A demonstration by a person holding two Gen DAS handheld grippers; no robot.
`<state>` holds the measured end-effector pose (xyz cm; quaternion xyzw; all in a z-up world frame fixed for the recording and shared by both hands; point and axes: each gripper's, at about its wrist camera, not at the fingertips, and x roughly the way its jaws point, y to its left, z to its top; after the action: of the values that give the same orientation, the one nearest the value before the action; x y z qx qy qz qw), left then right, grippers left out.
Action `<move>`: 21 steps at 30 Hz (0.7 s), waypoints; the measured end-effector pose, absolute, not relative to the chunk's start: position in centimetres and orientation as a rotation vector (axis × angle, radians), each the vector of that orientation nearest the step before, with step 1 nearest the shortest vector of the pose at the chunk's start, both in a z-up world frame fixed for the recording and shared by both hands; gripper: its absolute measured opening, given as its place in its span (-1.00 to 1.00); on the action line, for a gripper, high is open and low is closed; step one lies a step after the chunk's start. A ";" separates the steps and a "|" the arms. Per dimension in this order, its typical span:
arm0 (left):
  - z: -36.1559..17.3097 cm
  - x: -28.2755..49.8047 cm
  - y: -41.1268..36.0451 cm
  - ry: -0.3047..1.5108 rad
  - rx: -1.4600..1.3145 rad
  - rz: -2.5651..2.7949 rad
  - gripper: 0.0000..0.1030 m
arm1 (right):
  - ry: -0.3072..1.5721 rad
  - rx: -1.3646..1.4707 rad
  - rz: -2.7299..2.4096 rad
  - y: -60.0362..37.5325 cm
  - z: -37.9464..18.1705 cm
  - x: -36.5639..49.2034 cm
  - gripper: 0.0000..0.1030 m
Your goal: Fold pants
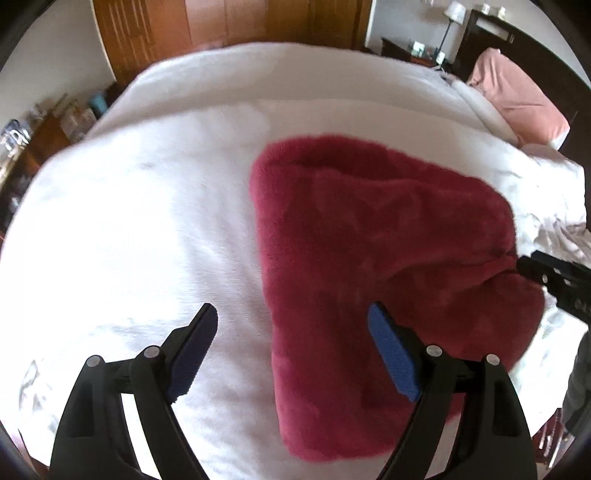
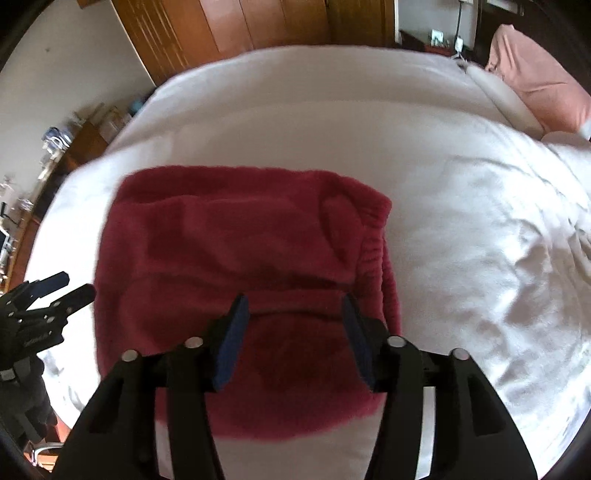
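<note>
The dark red fleece pants [image 1: 369,266] lie folded into a compact bundle on the white bed; they also show in the right wrist view [image 2: 240,258]. My left gripper [image 1: 291,321] is open and empty, above the bundle's left edge, its right finger over the fabric. My right gripper [image 2: 293,310] is open and empty, hovering over the near part of the bundle. The left gripper shows at the left edge of the right wrist view [image 2: 74,288]. The right gripper's fingers [image 1: 554,273] show at the bundle's right side in the left wrist view.
The white bedcover [image 1: 147,221] spreads wide around the pants. A pink pillow [image 1: 517,99] lies at the far right by a dark headboard. A wooden wardrobe [image 2: 229,26] stands beyond the bed. A cluttered wooden shelf [image 2: 55,155] runs along the left.
</note>
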<state>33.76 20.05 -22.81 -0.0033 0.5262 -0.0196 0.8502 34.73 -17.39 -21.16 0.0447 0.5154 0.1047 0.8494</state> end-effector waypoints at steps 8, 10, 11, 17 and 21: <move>-16.5 29.2 17.3 0.993 0.025 0.029 0.80 | 0.960 0.161 0.264 -20.8 -14.9 28.9 0.59; -14.9 28.1 15.7 0.969 0.044 0.029 0.80 | 0.934 0.165 0.268 -22.2 -13.2 27.6 0.66; -14.5 27.5 15.0 0.957 0.050 0.027 0.80 | 0.919 0.166 0.268 -22.0 -12.5 27.1 0.70; -9.8 24.7 11.8 0.853 0.086 0.039 0.87 | 0.826 0.117 0.278 -23.4 -8.6 24.1 0.85; -7.7 23.3 10.1 0.796 0.107 0.059 0.88 | 0.770 0.068 0.292 -23.4 -6.5 22.0 0.89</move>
<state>23.28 10.13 -7.72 0.0522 0.3874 0.0285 0.9200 22.04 -23.37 -6.52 0.0331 0.3743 0.1421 0.9158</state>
